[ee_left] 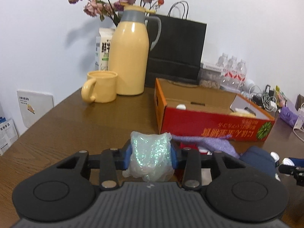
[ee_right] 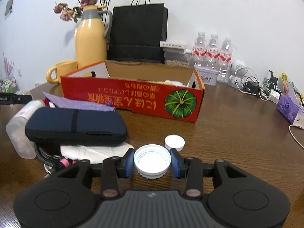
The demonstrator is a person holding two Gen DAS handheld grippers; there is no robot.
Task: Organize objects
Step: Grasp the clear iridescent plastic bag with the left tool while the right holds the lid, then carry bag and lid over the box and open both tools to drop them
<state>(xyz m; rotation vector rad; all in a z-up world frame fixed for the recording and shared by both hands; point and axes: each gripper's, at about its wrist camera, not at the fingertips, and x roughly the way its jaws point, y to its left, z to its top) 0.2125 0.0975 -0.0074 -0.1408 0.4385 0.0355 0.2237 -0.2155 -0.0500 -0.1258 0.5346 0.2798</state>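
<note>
The left hand-held gripper (ee_left: 151,156) was clamped on a clear glittery pouch (ee_left: 150,154), its blue pads (ee_left: 127,156) pressing both sides, the pouch held above the desk (ee_left: 95,117) just in front of the red box (ee_left: 214,125). No earlier view was given, so only the grip itself can be told. The right hand-held gripper (ee_right: 152,162) held a white cap (ee_right: 152,161) between its pads at a narrow opening, open side up, low over the desk (ee_right: 237,133). A second, smaller cap (ee_right: 174,142) lay on the desk just beyond it. To the left of that gripper a dark blue case (ee_right: 76,123) sat on top of a white cloth (ee_right: 91,151) and a braided cable (ee_right: 49,157), with a clear plastic container (ee_right: 19,133) touching its left end. A purple cloth (ee_right: 76,103) lay between the case and the red box (ee_right: 133,98), which stood open with a few pale items inside, too hidden to tell apart. Behind the box stood a yellow jug (ee_left: 131,57), a yellow mug (ee_left: 100,89), a black bag (ee_left: 176,49) and three water bottles (ee_right: 212,51). Dried flowers (ee_left: 114,0) rose behind the jug.
</note>
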